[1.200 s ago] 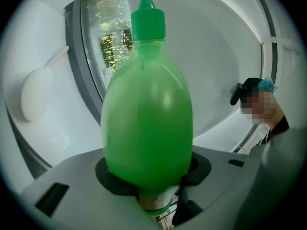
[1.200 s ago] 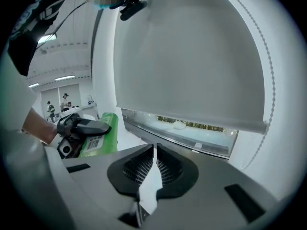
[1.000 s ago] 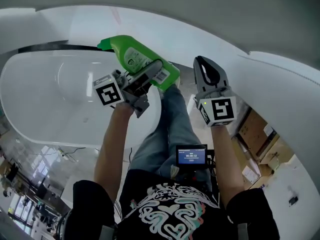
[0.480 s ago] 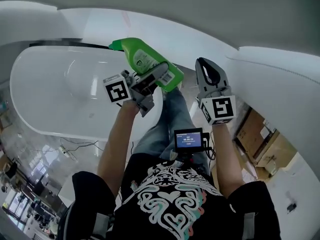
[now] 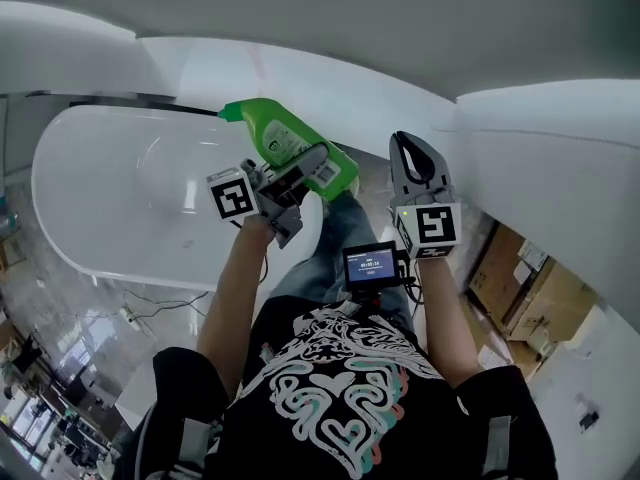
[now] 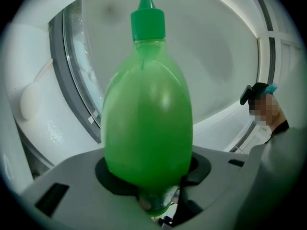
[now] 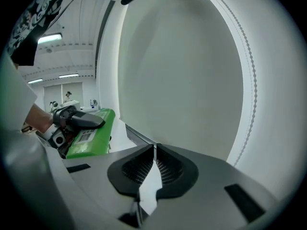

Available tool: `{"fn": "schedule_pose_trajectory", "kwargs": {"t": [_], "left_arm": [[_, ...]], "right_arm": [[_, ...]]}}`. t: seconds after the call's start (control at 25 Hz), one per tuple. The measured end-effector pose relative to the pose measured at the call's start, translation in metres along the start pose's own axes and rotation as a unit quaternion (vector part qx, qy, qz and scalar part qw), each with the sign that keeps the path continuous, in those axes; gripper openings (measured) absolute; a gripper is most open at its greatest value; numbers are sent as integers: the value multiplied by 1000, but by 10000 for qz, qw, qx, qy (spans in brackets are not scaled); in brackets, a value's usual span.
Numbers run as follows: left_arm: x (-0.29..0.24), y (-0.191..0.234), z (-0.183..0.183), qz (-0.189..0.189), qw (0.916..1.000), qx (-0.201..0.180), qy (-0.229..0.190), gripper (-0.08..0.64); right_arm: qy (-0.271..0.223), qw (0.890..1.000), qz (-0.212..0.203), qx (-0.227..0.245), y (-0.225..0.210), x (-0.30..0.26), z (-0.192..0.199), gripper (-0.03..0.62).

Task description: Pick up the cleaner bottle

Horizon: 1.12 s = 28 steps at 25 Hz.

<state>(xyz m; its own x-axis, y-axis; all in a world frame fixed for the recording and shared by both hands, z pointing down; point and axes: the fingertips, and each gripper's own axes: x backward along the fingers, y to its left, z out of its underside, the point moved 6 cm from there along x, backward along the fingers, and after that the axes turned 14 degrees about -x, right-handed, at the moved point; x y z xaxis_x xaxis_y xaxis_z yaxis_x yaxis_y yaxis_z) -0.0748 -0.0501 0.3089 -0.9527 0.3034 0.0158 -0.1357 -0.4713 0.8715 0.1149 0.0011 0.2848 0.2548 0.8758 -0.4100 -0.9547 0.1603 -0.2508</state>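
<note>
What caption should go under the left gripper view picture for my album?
Left claw shut on the green cleaner bottle, with a white tub behind.

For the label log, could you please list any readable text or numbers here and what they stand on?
Nothing is clear enough to quote.
On the cleaner bottle: round label and barcode sticker, print too small.
On the chest screen: digits too blurred.
On the marker cubes: square patterns, no words.

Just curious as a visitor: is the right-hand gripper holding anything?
No, the right gripper has its jaws shut together, with nothing between them.
</note>
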Motion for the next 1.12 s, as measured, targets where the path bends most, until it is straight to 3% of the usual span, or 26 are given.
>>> {"fn": "schedule_pose_trajectory", "kwargs": {"t": [0.52,0.76,1.12], "left_arm": [[-1,-59,-34,-48,9988,296,-387,201],[-4,-83,-50,147,9962,419,-748,201],[-1,-110,-60,203,9953,345,-879,201]], "right_arm": [[-326,9994,148,20,15,20,-59,34],[-379,9990,214,-81,16,28,-78,34],[-555,9984,110,76,25,36,-99,34]]}}
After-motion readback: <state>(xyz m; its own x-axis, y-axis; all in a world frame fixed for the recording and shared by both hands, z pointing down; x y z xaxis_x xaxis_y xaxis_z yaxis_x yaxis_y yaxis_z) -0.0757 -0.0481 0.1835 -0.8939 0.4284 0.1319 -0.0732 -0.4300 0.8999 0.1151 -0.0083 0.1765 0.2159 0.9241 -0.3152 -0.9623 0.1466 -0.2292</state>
